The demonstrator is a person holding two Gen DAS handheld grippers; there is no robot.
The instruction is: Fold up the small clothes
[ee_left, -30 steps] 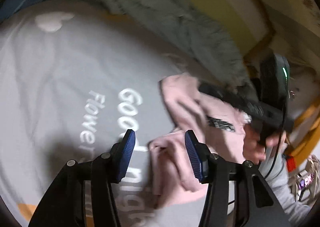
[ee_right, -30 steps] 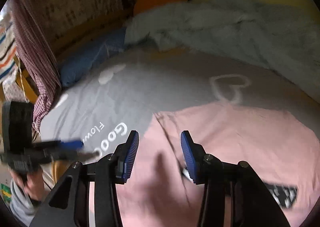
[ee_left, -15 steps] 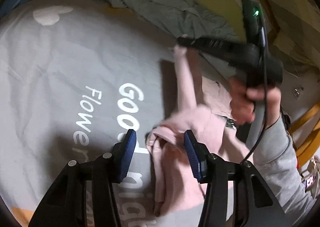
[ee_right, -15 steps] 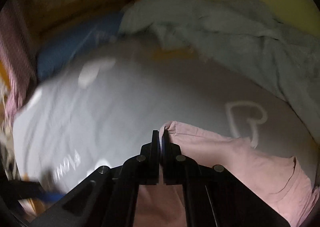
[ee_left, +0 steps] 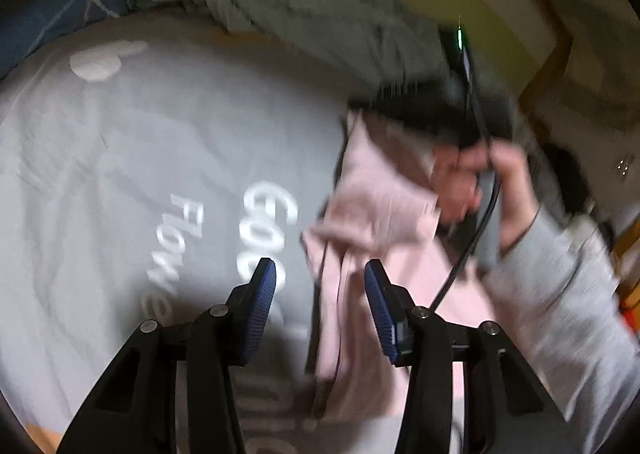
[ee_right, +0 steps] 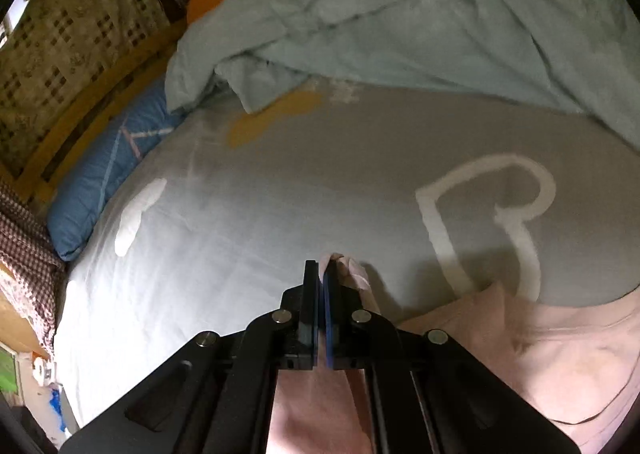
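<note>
On grey bedsheet [ee_right: 240,222] | right gripper [ee_right: 321,274] jaws clamp pink garment [ee_right: 540,354] | left gripper [ee_left: 320,290] jaws apart, closing, over its edge

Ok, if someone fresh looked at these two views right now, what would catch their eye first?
Probably the pink shirt, low and right on the grey bedsheet, with a corner pinched in the shut right gripper at bottom centre. In the left wrist view, the left gripper stands open over a bunched fold of the shirt. Behind lies a rumpled pale blue blanket, and a white heart outline is printed on the sheet.
</note>
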